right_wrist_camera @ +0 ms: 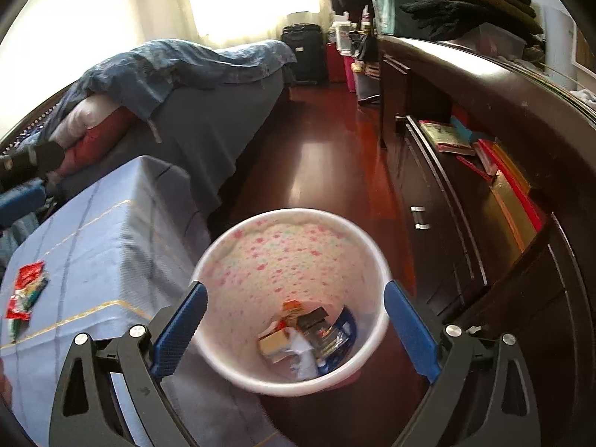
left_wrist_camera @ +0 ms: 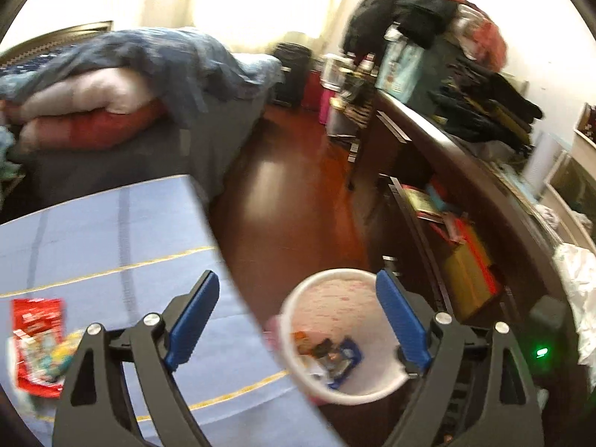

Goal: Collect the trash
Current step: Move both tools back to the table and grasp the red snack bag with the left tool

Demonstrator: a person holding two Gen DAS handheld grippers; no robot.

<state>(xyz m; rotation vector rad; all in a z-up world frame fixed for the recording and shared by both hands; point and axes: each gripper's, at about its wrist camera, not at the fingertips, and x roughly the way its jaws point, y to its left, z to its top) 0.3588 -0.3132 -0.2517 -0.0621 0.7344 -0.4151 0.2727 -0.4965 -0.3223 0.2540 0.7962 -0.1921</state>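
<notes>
While both claws hang spread and empty, the right claw (right_wrist_camera: 294,327) over the one bin (right_wrist_camera: 223,257) of scraps, the left claw (left_wrist_camera: 298,320) beside it, one red wrapper (left_wrist_camera: 35,342) lies farther left on the counter (left_wrist_camera: 111,231): likely light, crinkly, slippery; pinch an edge.

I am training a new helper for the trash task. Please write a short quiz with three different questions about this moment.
1. True or false: the right gripper holds a wrapper.
2. Where does the red wrapper lie? A) in the bin B) on the blue tablecloth C) on the floor
3. Fill in: the white bin with trash inside stands on the ____ floor.

Key:
1. False. Both it and the left gripper are open and hold nothing.
2. B. It rests on the tablecloth.
3. Wooden, beside the table.
</notes>
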